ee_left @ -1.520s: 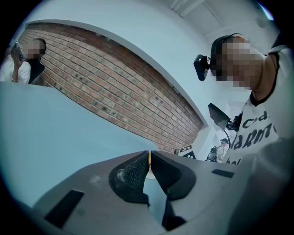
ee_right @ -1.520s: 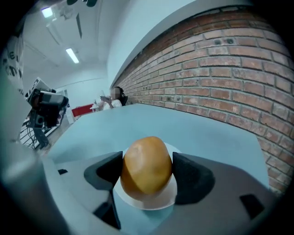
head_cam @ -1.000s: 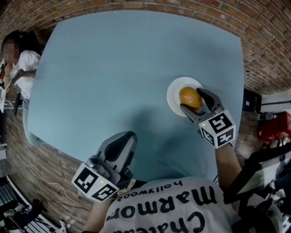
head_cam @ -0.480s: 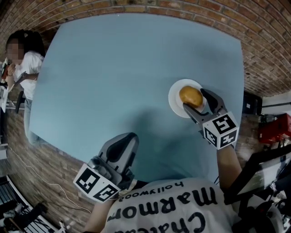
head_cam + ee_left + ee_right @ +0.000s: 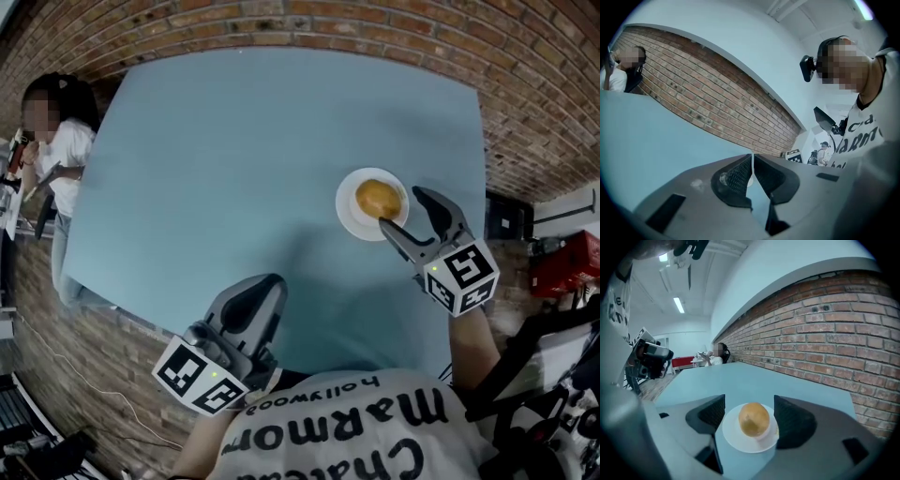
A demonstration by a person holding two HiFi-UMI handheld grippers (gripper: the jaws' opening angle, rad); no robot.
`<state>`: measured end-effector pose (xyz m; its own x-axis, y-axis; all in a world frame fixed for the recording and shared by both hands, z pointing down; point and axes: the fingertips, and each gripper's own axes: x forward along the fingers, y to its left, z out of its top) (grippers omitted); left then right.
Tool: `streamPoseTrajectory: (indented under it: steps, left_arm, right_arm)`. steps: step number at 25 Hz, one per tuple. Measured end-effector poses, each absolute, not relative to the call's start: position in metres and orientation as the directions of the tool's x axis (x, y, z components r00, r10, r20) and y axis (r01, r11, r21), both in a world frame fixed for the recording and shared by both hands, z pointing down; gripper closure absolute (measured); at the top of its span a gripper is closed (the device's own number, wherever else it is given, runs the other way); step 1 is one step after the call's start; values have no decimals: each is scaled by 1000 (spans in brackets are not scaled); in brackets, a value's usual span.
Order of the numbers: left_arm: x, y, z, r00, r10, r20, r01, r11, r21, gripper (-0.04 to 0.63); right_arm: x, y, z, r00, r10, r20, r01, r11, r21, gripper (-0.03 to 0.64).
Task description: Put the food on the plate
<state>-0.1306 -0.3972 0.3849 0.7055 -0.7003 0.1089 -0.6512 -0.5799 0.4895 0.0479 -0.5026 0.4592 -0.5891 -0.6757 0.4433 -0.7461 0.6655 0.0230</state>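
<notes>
Since the round golden food (image 5: 379,198) lies on the small white plate (image 5: 347,217), right of centre in the head view, the task looks as good as done; the right gripper (image 5: 401,208) is released, its jaws spread wide with their tips over the plate's lower-right rim and the food just beyond them, untouched; the right gripper view shows the food centred in the gap with clear space on both sides; the left gripper (image 5: 262,289), at the lower left of the frame near the person's body, is clenched on nothing, its jaws pressed together over the near edge of the blue table (image 5: 234,141); the danger now is probably in the retreat: a jaw that dips or swings sideways could catch the rim and drag or tip the plate, which stands near the table's right edge, and so round a piece of food would likely roll off at a slight knock
</notes>
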Motion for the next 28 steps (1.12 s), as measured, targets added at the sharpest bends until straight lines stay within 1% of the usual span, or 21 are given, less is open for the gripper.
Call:
streamPoseTrajectory:
  steps: [5, 11, 12, 13, 15, 18, 19, 23, 28]
  left_arm:
    - [-118, -378, 369, 720, -690, 79, -636, -610, 473, 575]
    - [-97, -349, 347, 742, -669, 37, -614, -656, 438, 575]
    - [-94, -344, 343, 745, -667, 30, -611, -663, 431, 575]
    - [-90, -339, 340, 747, -664, 24, -609, -670, 425, 575]
    - [-83, -328, 333, 752, -659, 12, -604, -682, 412, 575]
    - [-72, -310, 325, 759, -651, -9, -595, -700, 395, 575]
    - [-68, -304, 323, 761, -649, -14, -593, -704, 390, 575]
    - [-53, -279, 319, 764, -645, -21, -590, -711, 382, 575]
    - [-47, -248, 313, 759, -650, -40, -592, -714, 375, 575]
  right_arm:
    - [53, -474, 436, -612, -675, 412, -724, 688, 51, 288]
    - [64, -430, 418, -632, -671, 387, -719, 694, 31, 295]
    - [65, -422, 414, -636, -671, 381, -717, 697, 29, 305]
    - [67, -414, 410, -639, -674, 372, -717, 696, 30, 332]
    - [72, -400, 401, -639, -686, 348, -723, 690, 30, 418]
    - [79, -378, 385, -655, -691, 305, -724, 690, 7, 520]
    - [81, -370, 380, -665, -687, 293, -719, 695, -3, 545]
    - [88, -336, 364, -698, -664, 269, -691, 722, -12, 584]
    - [99, -292, 346, -711, -651, 264, -674, 739, 8, 586]
